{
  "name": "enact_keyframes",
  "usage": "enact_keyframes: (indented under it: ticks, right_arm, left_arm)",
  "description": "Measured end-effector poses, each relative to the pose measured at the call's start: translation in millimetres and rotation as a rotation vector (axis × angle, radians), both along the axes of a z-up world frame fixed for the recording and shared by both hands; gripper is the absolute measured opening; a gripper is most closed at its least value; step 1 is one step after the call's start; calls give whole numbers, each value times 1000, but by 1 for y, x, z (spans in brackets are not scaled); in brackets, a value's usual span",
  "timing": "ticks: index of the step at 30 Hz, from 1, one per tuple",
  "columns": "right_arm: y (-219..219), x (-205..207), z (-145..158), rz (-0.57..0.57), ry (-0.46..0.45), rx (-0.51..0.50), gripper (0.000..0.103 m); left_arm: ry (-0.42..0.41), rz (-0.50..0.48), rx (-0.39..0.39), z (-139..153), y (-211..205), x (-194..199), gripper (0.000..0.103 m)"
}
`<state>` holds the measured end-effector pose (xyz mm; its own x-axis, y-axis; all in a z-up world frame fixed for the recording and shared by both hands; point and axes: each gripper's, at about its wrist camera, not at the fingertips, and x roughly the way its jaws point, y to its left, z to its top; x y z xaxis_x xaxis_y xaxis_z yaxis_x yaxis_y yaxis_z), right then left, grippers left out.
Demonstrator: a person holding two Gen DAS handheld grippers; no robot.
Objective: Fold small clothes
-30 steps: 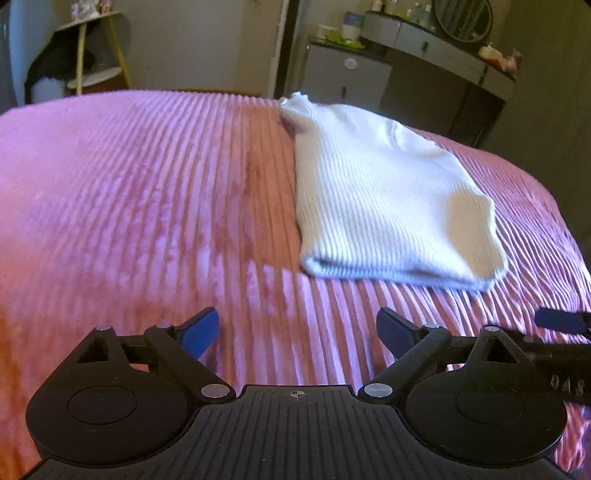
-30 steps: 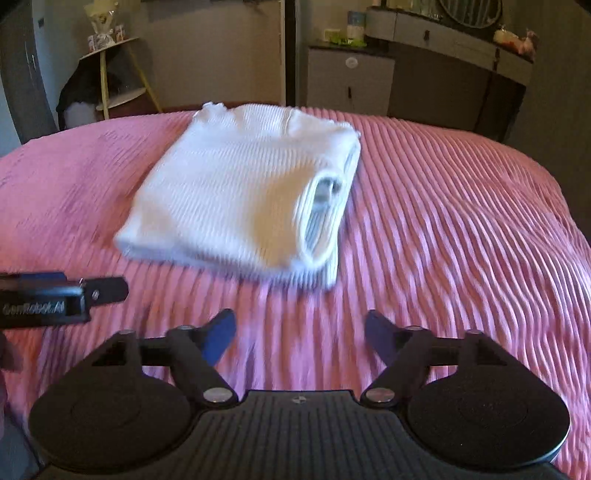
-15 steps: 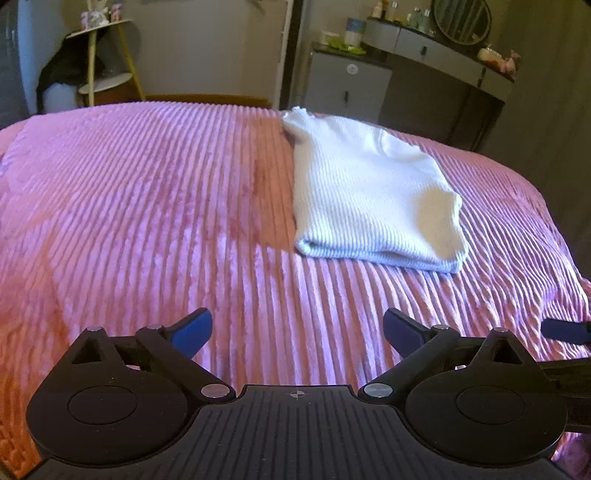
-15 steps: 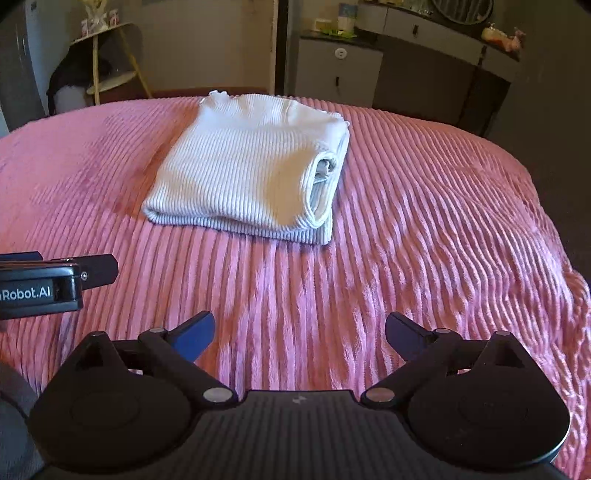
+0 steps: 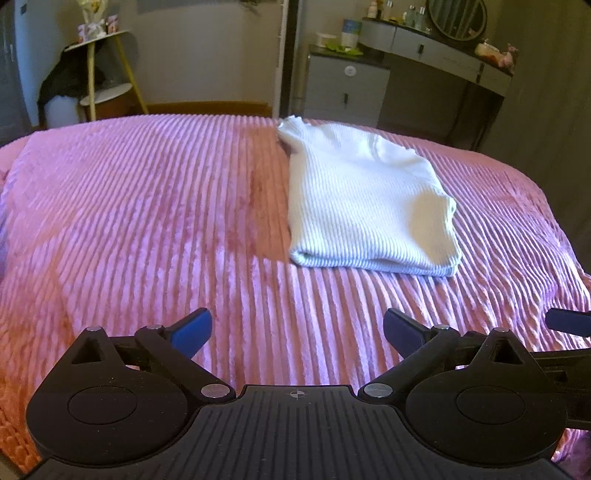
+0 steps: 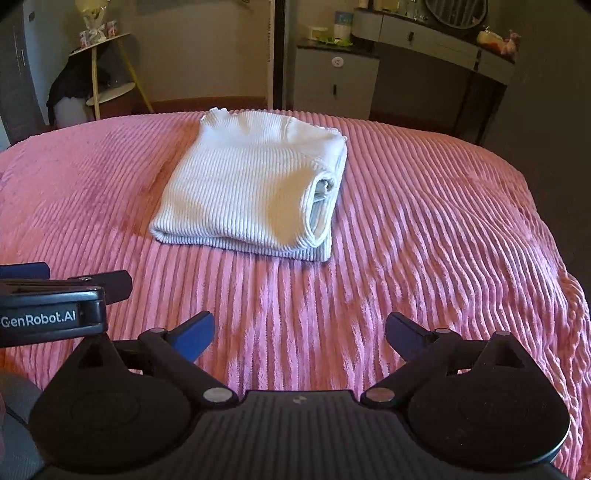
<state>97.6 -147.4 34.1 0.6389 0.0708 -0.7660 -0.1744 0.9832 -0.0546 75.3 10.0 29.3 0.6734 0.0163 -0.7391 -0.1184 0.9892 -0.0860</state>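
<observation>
A white ribbed knit garment (image 5: 364,201) lies folded into a neat rectangle on the pink ribbed bedspread (image 5: 147,221). It also shows in the right wrist view (image 6: 251,184), with its rolled fold edge on the right side. My left gripper (image 5: 297,328) is open and empty, low over the bedspread, well short of the garment. My right gripper (image 6: 300,330) is open and empty too, also short of it. The left gripper's body (image 6: 51,306) shows at the left edge of the right wrist view.
A grey cabinet (image 5: 345,88) and a dresser with a round mirror (image 5: 456,16) stand beyond the bed's far edge. A yellow-legged side table (image 5: 103,70) stands at the back left. The bedspread drops off at the right (image 6: 554,258).
Both grippers have drawn back from the folded garment, which now sits farther away in both views. Both stay open. The garment has not moved.
</observation>
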Motion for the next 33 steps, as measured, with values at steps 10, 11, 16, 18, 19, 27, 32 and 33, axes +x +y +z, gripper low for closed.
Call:
enact_keyframes:
  ticks: [10, 11, 16, 18, 19, 27, 32, 33]
  right_arm:
    - [-3, 1, 3, 0, -7, 3, 99]
    - [-4, 1, 3, -2, -7, 4, 99]
    - [-7, 0, 3, -12, -12, 8, 99]
    - [-8, 0, 4, -14, -11, 12, 99]
    - [-8, 0, 4, -14, -10, 13, 99]
    - [-6, -1, 4, -11, -15, 13, 99]
    - [-6, -1, 5, -12, -19, 13, 99]
    - [-6, -1, 5, -13, -21, 13, 99]
  left_arm:
    - [-15, -1, 25, 5, -2, 0, 102]
    - [-17, 1, 28, 6, -2, 0, 102]
    - [-18, 3, 43, 7, -2, 0, 102]
    - [-18, 2, 40, 7, -2, 0, 102]
    - [-17, 2, 40, 6, -2, 0, 102]
    - [-23, 0, 30, 6, -1, -1, 103]
    - [-18, 8, 28, 6, 1, 0, 103]
    - [-18, 9, 26, 6, 1, 0, 103]
